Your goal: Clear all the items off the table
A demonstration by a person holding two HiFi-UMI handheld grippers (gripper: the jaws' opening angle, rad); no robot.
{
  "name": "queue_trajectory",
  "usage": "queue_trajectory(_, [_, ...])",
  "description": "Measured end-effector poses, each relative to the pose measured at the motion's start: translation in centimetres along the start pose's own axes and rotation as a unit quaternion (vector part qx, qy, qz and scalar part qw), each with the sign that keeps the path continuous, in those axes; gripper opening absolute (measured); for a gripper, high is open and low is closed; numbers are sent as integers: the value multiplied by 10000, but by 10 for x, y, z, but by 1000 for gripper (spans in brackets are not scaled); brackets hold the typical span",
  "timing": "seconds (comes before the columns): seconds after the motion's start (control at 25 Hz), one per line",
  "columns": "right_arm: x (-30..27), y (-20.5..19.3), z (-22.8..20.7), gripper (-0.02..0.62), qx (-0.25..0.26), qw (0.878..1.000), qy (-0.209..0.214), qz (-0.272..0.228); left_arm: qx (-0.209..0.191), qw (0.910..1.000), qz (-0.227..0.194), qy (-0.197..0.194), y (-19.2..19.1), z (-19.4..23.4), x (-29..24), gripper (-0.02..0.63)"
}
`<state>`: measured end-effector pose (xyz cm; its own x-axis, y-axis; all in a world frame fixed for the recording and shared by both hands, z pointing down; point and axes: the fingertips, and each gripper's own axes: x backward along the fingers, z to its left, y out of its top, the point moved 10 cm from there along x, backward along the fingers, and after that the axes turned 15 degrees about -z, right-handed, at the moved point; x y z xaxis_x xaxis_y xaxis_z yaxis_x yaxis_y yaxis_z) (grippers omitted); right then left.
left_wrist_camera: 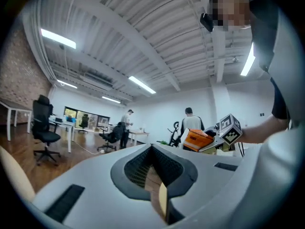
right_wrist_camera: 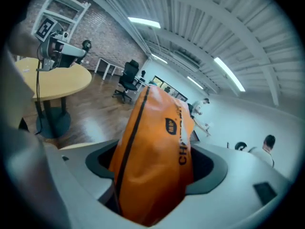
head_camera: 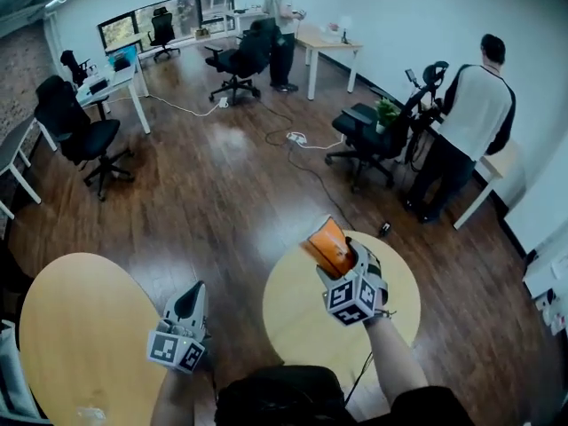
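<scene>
Head view: the right gripper (head_camera: 348,269) pinches an orange pouch (head_camera: 328,245) above the far edge of the round table (head_camera: 293,327), off its top, consistent with removal from that table. The left gripper (head_camera: 189,302) hangs between this table and a second round table (head_camera: 80,327). Left gripper view: the jaws are pressed together with nothing between them, so this gripper is judged free for another item. Right gripper view: the jaws stand wide, pressing the pouch (right_wrist_camera: 152,161) at its middle, a hold suited to a soft, bulky pack. Black print begins "CH"; the rest is not readable. A small oval logo is illegible.
</scene>
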<state>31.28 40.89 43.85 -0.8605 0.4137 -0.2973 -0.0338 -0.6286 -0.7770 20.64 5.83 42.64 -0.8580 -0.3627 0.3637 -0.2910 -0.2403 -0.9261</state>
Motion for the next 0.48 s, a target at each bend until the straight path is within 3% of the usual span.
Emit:
queue_trajectory(0.24, [-57,120,99,405,499,9896,930,-982,-633,9895,-287,1267,70,68,122,2])
queue_trajectory(0.48, [-74,217,217,407,962,9566,2035,-1851,-1135,9591,-568,2528,126,87,246,2])
